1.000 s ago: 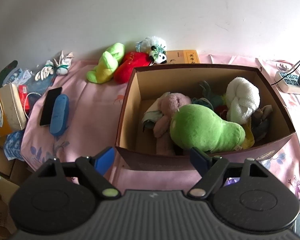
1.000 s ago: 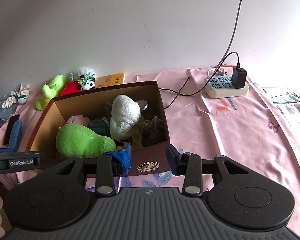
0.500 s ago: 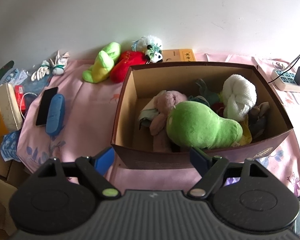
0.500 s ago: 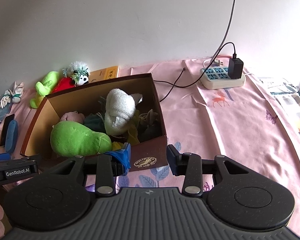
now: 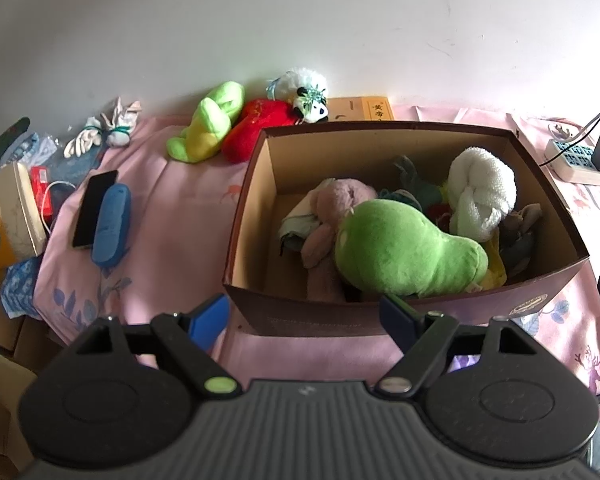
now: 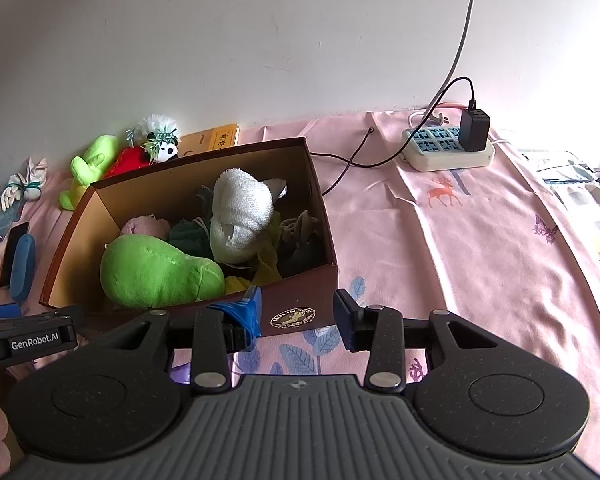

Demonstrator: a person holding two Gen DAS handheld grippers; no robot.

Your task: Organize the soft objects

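Hovering: left gripper (image 5: 304, 312), jaws spread, empty, near box (image 5: 420, 314).
Toys: green plush (image 5: 404, 256), white plush (image 5: 480, 192) lying in box, beyond jaws.
Right gripper (image 6: 296, 312): narrower gap, nothing pinched.
Left-view only: tissue box (image 5: 8, 216).
Right-view only: butterfly print (image 6: 545, 232).

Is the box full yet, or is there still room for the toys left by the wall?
Not full. The box holds the green plush and white towel bundle at its right, but bare floor shows at its left end.
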